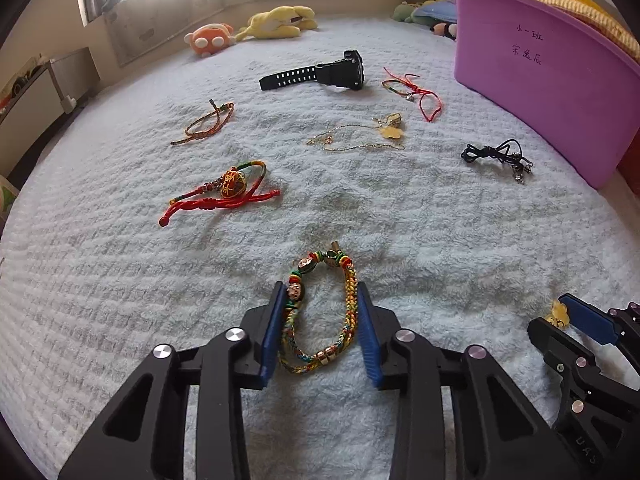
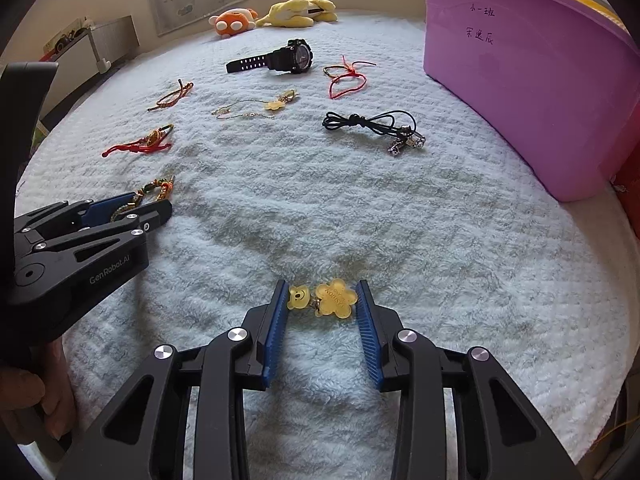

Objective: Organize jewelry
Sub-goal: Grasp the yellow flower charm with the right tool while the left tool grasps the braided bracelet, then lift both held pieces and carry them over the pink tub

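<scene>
Left gripper (image 1: 319, 296) jaws pinch the braided bracelet (image 1: 320, 316); right gripper (image 2: 322, 294) jaws clasp yellow charms (image 2: 322, 299).

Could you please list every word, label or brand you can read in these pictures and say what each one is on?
"GenRobot.AI": on the side of the left gripper.
"小一班": handwritten on the purple tub, upper line.
"宋逸辰": handwritten below that; the strokes are loose, so this reading is unsure.
Flower charm: embossed letters, upside down, too unclear to read.
"UAS": partial letters on the right gripper body.
</scene>
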The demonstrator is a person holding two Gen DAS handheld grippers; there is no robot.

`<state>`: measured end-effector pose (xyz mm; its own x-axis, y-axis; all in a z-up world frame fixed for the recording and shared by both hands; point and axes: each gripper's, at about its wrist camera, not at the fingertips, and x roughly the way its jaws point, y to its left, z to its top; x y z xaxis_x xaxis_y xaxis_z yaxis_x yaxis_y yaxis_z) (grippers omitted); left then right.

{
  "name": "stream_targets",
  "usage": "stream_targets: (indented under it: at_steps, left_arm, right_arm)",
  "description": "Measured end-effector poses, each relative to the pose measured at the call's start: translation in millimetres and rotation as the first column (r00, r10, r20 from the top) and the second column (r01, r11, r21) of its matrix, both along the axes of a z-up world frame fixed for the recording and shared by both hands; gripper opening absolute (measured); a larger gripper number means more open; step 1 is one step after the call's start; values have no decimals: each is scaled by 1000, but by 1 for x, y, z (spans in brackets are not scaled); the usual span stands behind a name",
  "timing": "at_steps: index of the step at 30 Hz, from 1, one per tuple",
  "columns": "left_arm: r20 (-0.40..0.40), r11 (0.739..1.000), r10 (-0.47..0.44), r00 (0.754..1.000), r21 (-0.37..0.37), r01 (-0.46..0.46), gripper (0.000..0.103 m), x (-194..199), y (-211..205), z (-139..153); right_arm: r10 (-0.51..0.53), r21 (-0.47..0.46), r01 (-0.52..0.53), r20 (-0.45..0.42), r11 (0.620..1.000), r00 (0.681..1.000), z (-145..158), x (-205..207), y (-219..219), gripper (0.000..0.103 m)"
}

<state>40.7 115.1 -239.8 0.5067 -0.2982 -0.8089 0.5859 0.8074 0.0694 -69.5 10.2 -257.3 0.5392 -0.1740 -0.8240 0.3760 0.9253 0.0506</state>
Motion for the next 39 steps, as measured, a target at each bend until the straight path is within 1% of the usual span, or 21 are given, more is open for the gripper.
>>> stream_targets:
  at_steps: [2,3,7,12,16,21,26,30,34,39]
  left_arm:
    - [10,1000,-13,1000,14,13,14,-4,-3,2]
    - [8,1000,-16,1000,17,16,13,-5,-3,3]
    - [-18,1000,-8,1000,-1,8,13,-6,0,10]
    - [-25,1000,-20,1000,-18,19,12,-13,3,26]
    - [-33,999,-29,999,-27,28,12,-21,5,42]
    - [-47,999,-23,999,-36,22,12,-30,9,70]
    - [-58,999,-39,998,-38,37,12,-42,13,106]
    - [-67,998,-62,996,-34,59,12,-51,14,144]
    - [-53,996,-88,995,-32,86,12,-59,6,184]
    - [-39,993,-102,994,-60,100,12,-63,-18,232]
  right_arm:
    - [5,-2,-5,1,1000,1000,2,-1,0,33]
    - [8,-4,-8,1,1000,1000,3,-2,1,33]
    - [15,-5,-15,2,1000,1000,8,-5,0,33]
    - [28,-2,-28,1,1000,1000,21,-6,0,33]
    - [32,0,-32,-4,999,999,35,-10,-1,33]
    - [29,12,-29,-16,1000,999,61,-18,-6,33]
    - [45,4,-45,-16,999,999,101,-26,-9,33]
    - [63,-10,-63,-17,998,998,143,-32,-13,33]
    - [28,1,-28,-3,1000,1000,187,-41,-28,33]
    - [-14,23,13,37,1000,999,239,-50,-56,33]
